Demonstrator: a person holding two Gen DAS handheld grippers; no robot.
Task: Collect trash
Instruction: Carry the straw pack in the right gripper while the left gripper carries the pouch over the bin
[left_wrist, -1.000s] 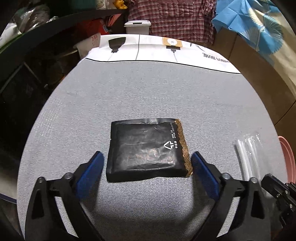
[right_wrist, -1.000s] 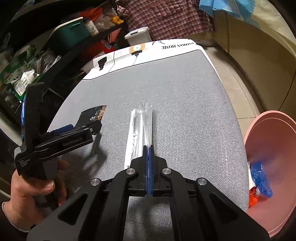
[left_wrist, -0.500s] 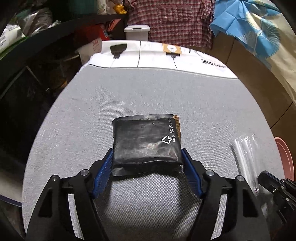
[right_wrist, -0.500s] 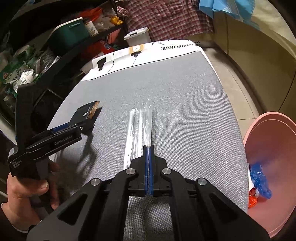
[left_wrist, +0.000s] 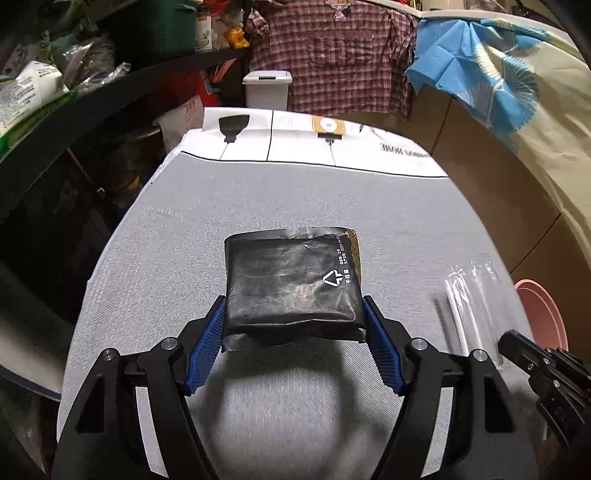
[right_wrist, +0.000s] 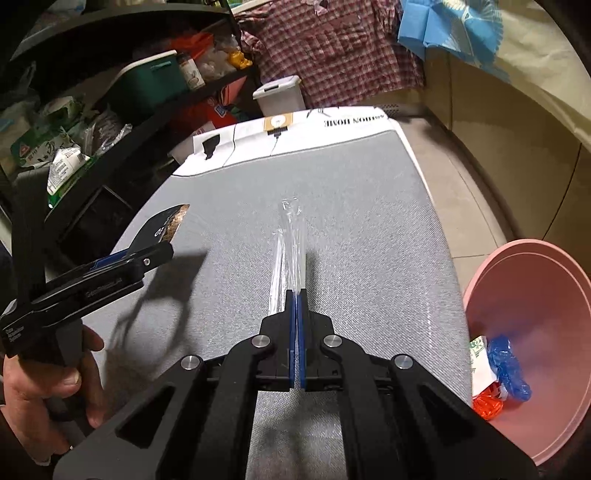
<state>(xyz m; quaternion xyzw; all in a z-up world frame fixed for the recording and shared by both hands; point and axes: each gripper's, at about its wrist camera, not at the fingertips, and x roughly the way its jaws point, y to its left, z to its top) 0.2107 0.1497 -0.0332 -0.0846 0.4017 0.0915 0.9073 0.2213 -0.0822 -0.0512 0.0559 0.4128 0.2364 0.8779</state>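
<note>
- The left tongs (left_wrist: 293, 325) pinch a black snack packet (left_wrist: 291, 284) by its two side edges, blue pads flat against them. That wide, sideways hold suits a flat, floppy pouch. Its shadow on the grey desk (left_wrist: 258, 206) below suggests the packet hangs clear of the surface.
- The left tongs' jaws have just been closing, with the packet between them.
- The right tongs (right_wrist: 296, 325) are pressed together on the near end of a clear plastic straw sleeve (right_wrist: 290, 251). The sleeve runs away toward twelve o'clock, thin enough to need a tight pinch at its tip.
- A pink basin (right_wrist: 524, 332) sits off the desk's edge at about three o'clock in the right wrist view, already holding a blue wrapper (right_wrist: 508, 365) and other scraps. It is probably where both pieces are headed.
</note>
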